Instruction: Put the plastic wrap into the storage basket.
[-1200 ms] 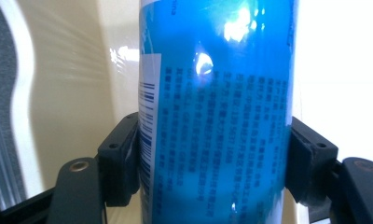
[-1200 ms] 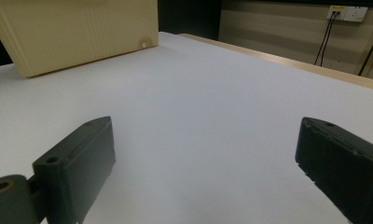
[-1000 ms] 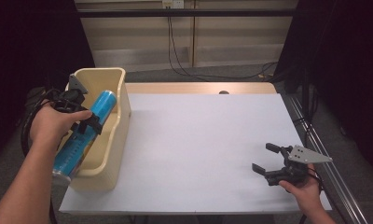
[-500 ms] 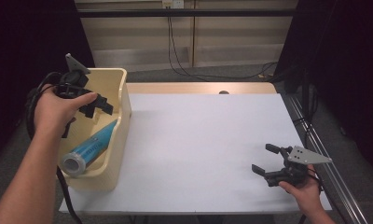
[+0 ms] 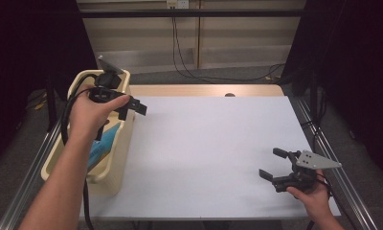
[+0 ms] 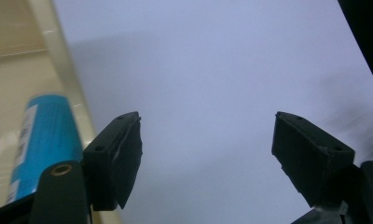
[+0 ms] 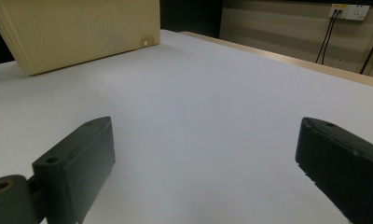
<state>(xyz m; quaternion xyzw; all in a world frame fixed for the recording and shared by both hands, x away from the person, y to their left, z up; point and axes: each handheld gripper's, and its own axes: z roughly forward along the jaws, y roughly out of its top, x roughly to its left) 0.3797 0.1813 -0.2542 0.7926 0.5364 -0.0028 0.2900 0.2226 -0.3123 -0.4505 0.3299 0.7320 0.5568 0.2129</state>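
The left gripper (image 5: 132,106) was held up over the right rim of the bin (image 5: 114,165), at the left side of the table (image 5: 213,143), its jaws pointing out across the white top. In the left gripper view its jaws stood wide apart with nothing between them, and only bare white surface showed in the gap. The can (image 5: 102,146), blue with a pale label, lay on its side inside the bin, below the left hand (image 5: 91,112) and apart from the gripper; in the left gripper view the can (image 6: 42,140) showed at the lower left, just behind the left jaw, with the bin's cream rim (image 6: 65,79) running between it and the table. A black cable trailed from the left gripper down past the bin's near end. The right gripper (image 5: 275,165) sat low at the near right corner of the table, well apart from the bin, held in the right hand (image 5: 314,191), with its grey plate on top. Its jaws were also spread wide and held nothing; in the right gripper view they framed empty white table, and the bin (image 7: 82,32) showed far off at the upper left. Beyond the table's far edge, cables hung down a pale wall panel.
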